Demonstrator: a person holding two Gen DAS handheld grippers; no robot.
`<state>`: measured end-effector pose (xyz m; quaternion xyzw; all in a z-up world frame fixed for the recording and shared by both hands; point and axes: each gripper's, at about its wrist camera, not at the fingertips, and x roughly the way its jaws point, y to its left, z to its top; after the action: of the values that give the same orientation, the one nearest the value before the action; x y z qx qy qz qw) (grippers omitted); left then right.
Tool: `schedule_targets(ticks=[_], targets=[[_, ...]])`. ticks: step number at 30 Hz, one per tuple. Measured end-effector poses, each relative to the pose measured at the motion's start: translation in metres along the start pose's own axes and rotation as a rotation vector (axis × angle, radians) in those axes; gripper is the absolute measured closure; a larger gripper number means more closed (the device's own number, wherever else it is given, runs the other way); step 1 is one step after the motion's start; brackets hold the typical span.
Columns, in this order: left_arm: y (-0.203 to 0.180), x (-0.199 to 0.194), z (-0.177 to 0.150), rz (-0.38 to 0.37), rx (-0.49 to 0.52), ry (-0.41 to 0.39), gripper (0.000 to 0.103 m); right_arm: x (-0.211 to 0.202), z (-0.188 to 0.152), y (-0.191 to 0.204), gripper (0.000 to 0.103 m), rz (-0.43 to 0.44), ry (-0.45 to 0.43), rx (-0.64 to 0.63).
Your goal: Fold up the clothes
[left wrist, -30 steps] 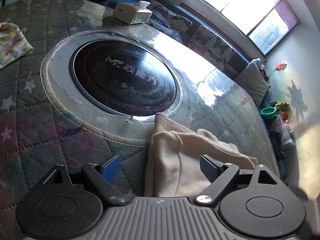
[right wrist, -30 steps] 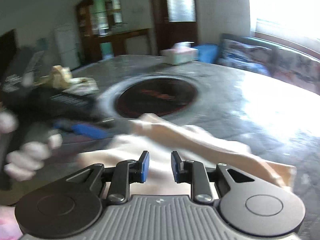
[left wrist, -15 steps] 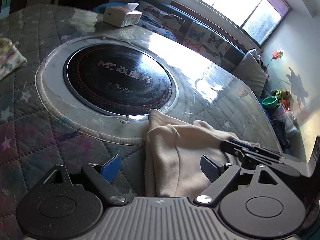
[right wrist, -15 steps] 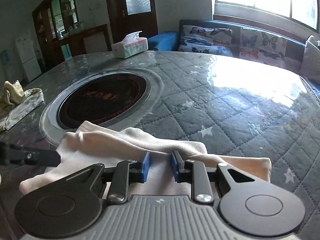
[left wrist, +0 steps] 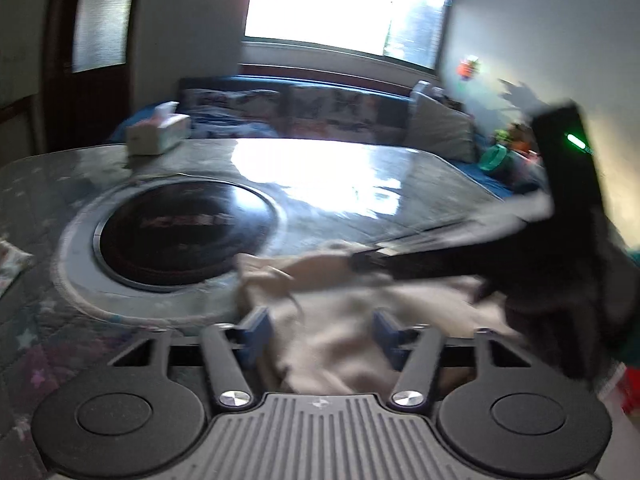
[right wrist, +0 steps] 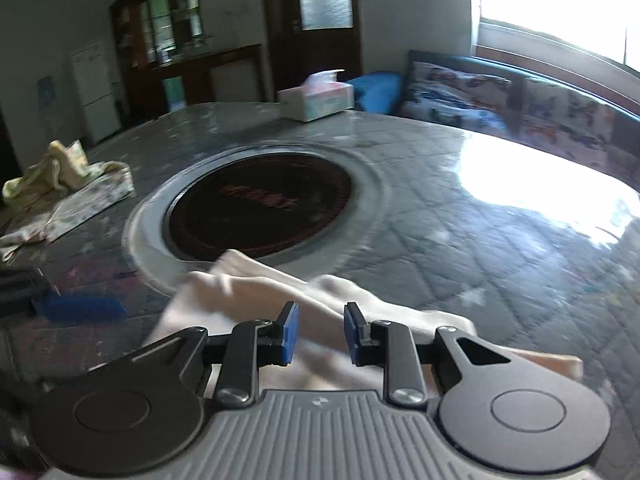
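Observation:
A cream garment (left wrist: pixel 340 320) lies bunched on the quilted table cover, just in front of the round hob. My left gripper (left wrist: pixel 320 334) is open, its blue pads wide apart on either side of the garment's near part. Blurred and black in the left wrist view, my right gripper (left wrist: pixel 372 258) reaches in from the right over the garment's far edge. In the right wrist view the right gripper (right wrist: pixel 320 332) has its pads drawn close on a thick fold of the garment (right wrist: pixel 256 284). One blue pad of the left gripper (right wrist: pixel 80 307) shows at the left.
A round black hob (right wrist: pixel 260 208) with a grey rim is set into the table (right wrist: pixel 480 240). A tissue box (right wrist: pixel 316 96) stands at the far edge. A pile of patterned clothes (right wrist: pixel 68 184) lies at the left. A cushioned bench (right wrist: pixel 500 96) runs under the window.
My left gripper has tipped up to a flatter view of the table. The right gripper has swung further across the garment, whose far edge is now bunched at its tip.

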<state>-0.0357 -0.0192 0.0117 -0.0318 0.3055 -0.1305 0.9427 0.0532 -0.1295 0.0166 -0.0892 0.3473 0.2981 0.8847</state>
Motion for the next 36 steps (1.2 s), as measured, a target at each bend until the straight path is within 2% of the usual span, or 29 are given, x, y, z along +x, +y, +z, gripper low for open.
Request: schedule_targets(ticks=[1,4,11,15,18,24,29,36], targets=[[-0.001,0.0,-0.002,-0.011,0.015,0.001,0.064,0.003,0.002,0.003,0.079,0.01,0.003,-0.012],[-0.005,0.001,-0.008,-0.044,0.06,0.004,0.07,0.01,0.007,0.012,0.079,0.032,0.011,-0.044],[-0.013,0.001,-0.016,-0.071,0.124,-0.019,0.07,0.027,0.013,0.021,0.078,0.008,0.018,-0.079],[-0.015,0.004,-0.02,-0.099,0.132,0.014,0.07,0.031,0.014,0.02,0.074,0.014,0.015,-0.07],[-0.013,0.007,-0.02,-0.106,0.123,0.032,0.07,0.022,0.015,0.015,0.074,0.028,0.002,-0.05],[-0.009,0.001,-0.009,-0.134,0.096,0.005,0.07,-0.013,0.008,0.006,0.074,0.036,-0.035,-0.048],[0.001,0.016,0.005,-0.13,0.022,0.008,0.07,-0.044,-0.017,0.002,0.074,0.017,-0.028,-0.045],[0.007,0.032,-0.001,-0.101,0.017,0.059,0.07,-0.07,-0.059,-0.002,0.074,-0.031,-0.014,-0.04]])
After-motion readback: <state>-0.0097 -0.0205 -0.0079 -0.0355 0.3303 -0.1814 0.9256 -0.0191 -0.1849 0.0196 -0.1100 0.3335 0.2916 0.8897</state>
